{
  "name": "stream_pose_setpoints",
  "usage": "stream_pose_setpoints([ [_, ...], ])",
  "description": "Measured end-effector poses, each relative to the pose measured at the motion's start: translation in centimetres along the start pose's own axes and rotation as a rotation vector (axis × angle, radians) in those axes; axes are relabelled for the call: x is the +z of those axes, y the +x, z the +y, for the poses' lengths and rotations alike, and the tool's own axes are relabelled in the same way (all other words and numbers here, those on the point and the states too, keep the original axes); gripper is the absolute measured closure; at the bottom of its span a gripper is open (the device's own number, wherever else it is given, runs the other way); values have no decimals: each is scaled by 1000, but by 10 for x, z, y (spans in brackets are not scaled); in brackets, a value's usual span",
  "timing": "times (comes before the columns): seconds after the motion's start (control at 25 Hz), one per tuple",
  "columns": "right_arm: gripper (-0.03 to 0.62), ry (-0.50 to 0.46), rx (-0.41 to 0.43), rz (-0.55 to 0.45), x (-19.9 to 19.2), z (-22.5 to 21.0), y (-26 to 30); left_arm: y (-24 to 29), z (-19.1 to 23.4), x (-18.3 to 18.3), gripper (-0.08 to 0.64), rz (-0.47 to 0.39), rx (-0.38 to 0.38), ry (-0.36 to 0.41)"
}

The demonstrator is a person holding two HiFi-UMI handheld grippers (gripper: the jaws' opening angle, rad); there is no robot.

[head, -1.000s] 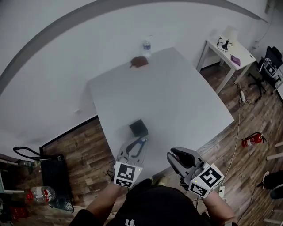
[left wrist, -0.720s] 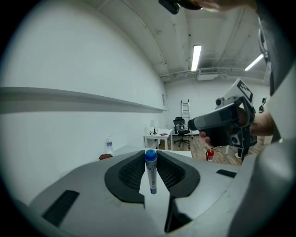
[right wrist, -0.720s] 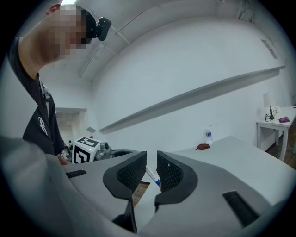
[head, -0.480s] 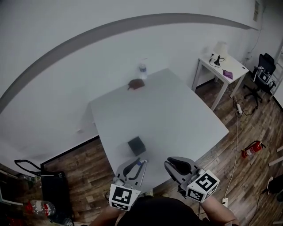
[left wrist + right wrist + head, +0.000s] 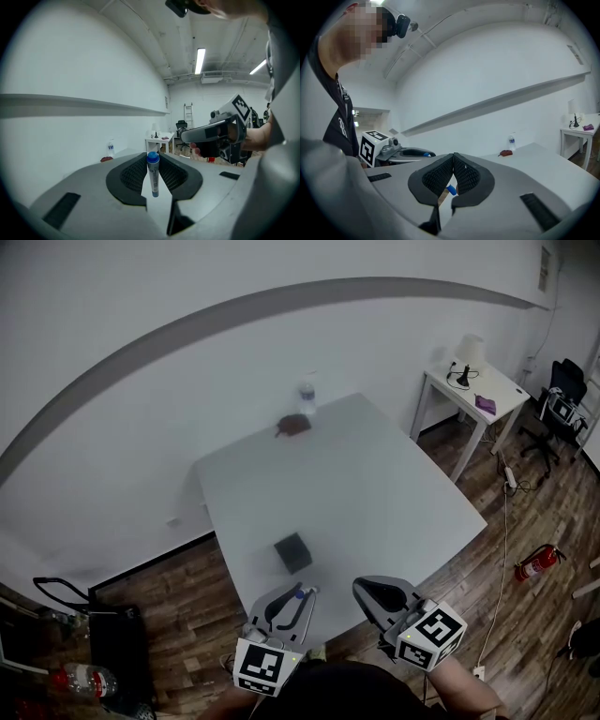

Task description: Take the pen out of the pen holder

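While our left gripper (image 5: pixel 298 594) clamps the blue-capped pen (image 5: pixel 153 180) between its jaws, our right gripper (image 5: pixel 453 161) keeps its jaws together, empty; the pen holder (image 5: pixel 292 552) sits on the tabletop (image 5: pixel 384 484).

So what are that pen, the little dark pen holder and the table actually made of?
Pen: looks like smooth plastic, with a pale barrel and a slightly shiny blue cap.
Pen holder: a dark, matte cube, possibly plastic or metal, but too small to tell.
Table: a flat, pale, matte top with no grain, probably laminate.
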State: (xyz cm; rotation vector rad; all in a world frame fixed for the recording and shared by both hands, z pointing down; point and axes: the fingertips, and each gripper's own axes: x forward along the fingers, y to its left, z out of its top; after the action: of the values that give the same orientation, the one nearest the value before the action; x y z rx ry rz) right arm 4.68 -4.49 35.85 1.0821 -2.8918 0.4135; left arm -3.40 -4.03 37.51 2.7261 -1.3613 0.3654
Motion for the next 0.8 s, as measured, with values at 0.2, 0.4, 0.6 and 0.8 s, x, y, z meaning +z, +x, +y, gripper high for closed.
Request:
stream_pose_setpoints([
  [0.2,577,-2,0,1,0,1,0,-1,4,1,483,-3,9,3],
  [0.4,577,-3,-3,6,-2,3,3,-2,9,0,484,-4,14,2],
  [0.6,577,-6,-7,22,-3,2,8,-2,19,-3,483,-1,32,5],
  [0.8,577,2,-10,22,-6,1,9,0,24,-6,484,9,31,-1],
])
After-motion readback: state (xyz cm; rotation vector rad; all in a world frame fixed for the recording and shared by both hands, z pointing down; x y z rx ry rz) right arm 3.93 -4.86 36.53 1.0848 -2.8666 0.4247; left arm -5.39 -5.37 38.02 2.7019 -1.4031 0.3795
